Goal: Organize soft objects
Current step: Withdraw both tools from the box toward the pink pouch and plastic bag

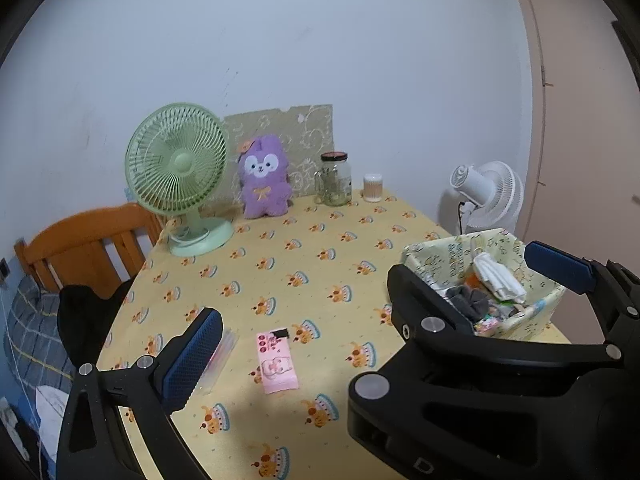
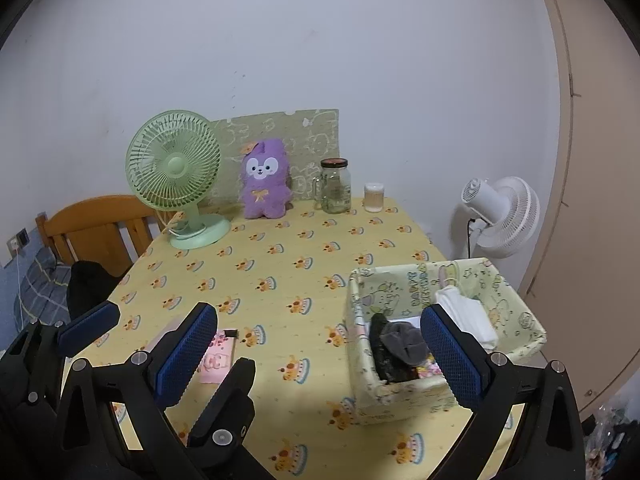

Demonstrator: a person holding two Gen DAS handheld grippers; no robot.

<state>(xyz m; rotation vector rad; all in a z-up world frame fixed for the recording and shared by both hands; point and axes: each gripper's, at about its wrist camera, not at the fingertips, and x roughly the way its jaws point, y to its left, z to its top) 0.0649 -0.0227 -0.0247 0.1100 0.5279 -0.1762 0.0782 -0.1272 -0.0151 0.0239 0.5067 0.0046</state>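
A purple plush toy (image 1: 264, 178) (image 2: 265, 180) sits upright at the back of the table. A yellow fabric basket (image 1: 536, 304) (image 2: 400, 394) on the right holds grey socks (image 2: 402, 344), a white cloth (image 2: 466, 314) and other soft items. A pink packet (image 1: 277, 362) (image 2: 216, 358) lies near the front. My left gripper (image 1: 376, 304) is open and empty above the table, left of the basket; its fingers (image 2: 90, 326) show in the right wrist view. My right gripper (image 2: 320, 356) is open and empty, its right finger in front of the basket.
A green desk fan (image 1: 178, 176) stands back left, a glass jar (image 1: 335, 179) and a small white container (image 1: 373, 187) back centre. A clear plastic packet (image 1: 218, 360) lies by the left finger. A white floor fan (image 2: 500, 212), wooden headboard (image 1: 86, 246) and bed flank the table.
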